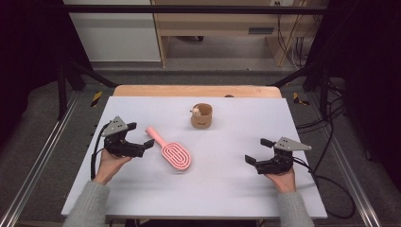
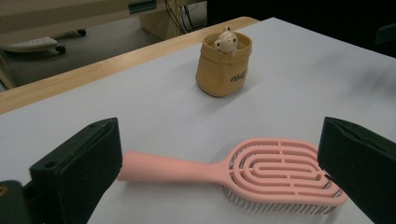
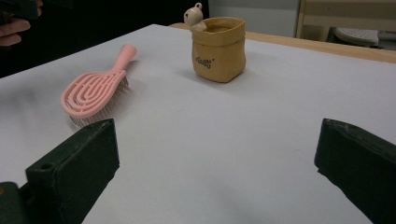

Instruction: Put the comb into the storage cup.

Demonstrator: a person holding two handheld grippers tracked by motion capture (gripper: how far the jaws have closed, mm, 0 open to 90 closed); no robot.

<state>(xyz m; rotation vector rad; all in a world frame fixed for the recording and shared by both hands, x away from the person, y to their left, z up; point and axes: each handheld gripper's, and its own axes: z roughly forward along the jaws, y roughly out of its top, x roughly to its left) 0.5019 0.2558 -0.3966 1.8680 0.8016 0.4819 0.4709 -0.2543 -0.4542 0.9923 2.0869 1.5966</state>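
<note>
Pink hairbrush (image 2: 243, 170) just ahead of left gripper (image 1: 140, 135), jaws spread, right gripper (image 1: 259, 151) jaws spread

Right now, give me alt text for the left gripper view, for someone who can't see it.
A pink hairbrush lies bristles-down on a white table, framed between the left gripper's two open black fingers. Behind it stands a small tan fabric pouch with a little bear figure peeking over its rim.

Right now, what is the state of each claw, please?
Left claw: open, holding nothing, near the pink hairbrush.
Right claw: open, holding nothing.
</note>
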